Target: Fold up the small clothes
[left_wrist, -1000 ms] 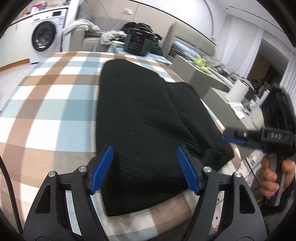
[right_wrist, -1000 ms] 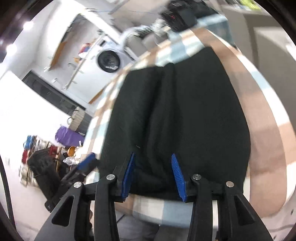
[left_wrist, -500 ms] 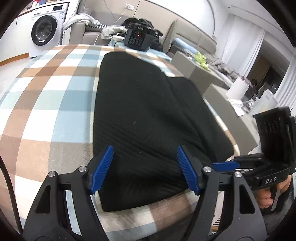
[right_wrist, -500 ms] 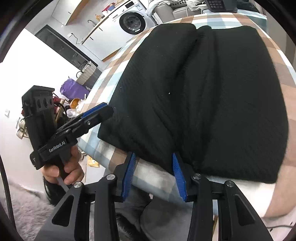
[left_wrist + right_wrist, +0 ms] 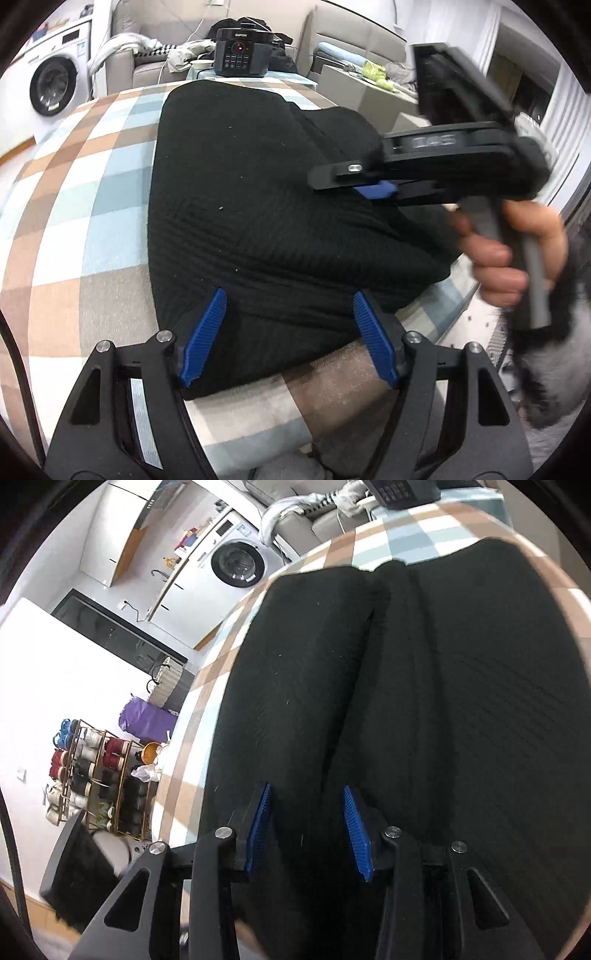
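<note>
Black garment [image 5: 258, 206] lay folded on your checked tablecloth [image 5: 85, 206]. Left gripper [image 5: 291, 332] jaws apart at its near edge. Right gripper [image 5: 306, 827] jaws just closing, garment between, not yet clamped. Behind: washer [image 5: 51, 86], sofa [image 5: 155, 55], shoe rack [image 5: 96, 779].

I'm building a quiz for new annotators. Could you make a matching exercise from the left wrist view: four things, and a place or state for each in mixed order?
Things:
1. black garment
2. washing machine
3. keypad appliance
4. left claw

Places or states:
A. open, over the garment's near edge
B. far left background
C. lying on the checked cloth
D. past the cloth's far edge, red light on

Pairs: 1-C, 2-B, 3-D, 4-A
</note>
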A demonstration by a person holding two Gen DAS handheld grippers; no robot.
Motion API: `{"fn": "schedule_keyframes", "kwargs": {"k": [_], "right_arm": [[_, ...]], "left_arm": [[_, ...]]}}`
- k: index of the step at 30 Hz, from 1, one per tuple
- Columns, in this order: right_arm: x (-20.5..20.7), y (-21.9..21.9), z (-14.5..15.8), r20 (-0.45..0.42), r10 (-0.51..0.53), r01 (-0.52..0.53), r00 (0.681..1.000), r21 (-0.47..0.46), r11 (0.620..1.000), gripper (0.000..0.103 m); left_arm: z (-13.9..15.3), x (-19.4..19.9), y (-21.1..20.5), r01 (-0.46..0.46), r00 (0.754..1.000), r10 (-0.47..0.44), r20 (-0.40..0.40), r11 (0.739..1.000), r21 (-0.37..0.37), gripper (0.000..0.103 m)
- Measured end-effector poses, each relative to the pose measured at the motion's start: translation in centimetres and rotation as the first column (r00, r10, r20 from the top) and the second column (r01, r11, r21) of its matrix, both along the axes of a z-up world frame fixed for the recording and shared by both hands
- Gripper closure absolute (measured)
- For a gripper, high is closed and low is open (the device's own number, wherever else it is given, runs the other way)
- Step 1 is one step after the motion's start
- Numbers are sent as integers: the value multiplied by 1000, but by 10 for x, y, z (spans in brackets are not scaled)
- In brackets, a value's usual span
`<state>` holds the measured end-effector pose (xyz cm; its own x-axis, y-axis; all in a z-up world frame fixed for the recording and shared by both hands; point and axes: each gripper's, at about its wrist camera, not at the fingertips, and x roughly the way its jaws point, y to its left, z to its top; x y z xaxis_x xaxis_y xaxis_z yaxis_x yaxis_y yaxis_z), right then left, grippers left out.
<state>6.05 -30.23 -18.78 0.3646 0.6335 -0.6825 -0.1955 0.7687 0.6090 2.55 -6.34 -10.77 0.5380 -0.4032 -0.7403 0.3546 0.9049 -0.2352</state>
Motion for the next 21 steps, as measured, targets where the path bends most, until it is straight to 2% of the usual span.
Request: {"fn": "schedule_keyframes", "kwargs": {"k": [1, 2, 4, 6, 8, 10, 14, 16, 18, 21], "right_arm": [[3, 4, 5, 14, 10, -10, 1000, -13, 1000, 94], [2, 5, 17, 43, 16, -16, 999, -10, 1000, 94], [0, 2, 41, 154, 8, -6, 988, -17, 1000, 94], [-2, -4, 55, 184, -10, 21, 983, -56, 998, 95], [-4, -10, 50, 171, -41, 65, 984, -136, 989, 94], [1, -13, 31, 115, -60, 78, 992, -155, 985, 94], [5, -19, 2, -9, -93, 91, 996, -91, 992, 91], [-7, -23, 0, -23, -73, 72, 997, -50, 996, 88], [-21, -30, 3, -30, -50, 49, 998, -27, 998, 75], [-48, -34, -3, -43, -6, 7, 999, 21, 1000, 74]], "left_arm": [[2, 0, 3, -5, 1000, 5, -2, 1000, -12, 34], [4, 0, 5, -13, 1000, 13, -1, 1000, -23, 34], [10, -1, 15, -28, 1000, 28, -3, 997, -71, 34], [14, -2, 24, -39, 999, 38, -11, 993, -112, 34], [15, -1, 31, -53, 998, 50, -24, 988, -145, 34], [15, 2, 33, -53, 998, 49, -27, 986, -158, 34], [9, 4, 31, -74, 997, 72, -33, 994, -86, 34], [8, 2, 34, -90, 995, 87, -37, 992, -84, 34], [8, 1, 40, -104, 994, 99, -42, 989, -107, 34], [6, 6, 43, -129, 991, 124, -47, 986, -102, 34]]}}
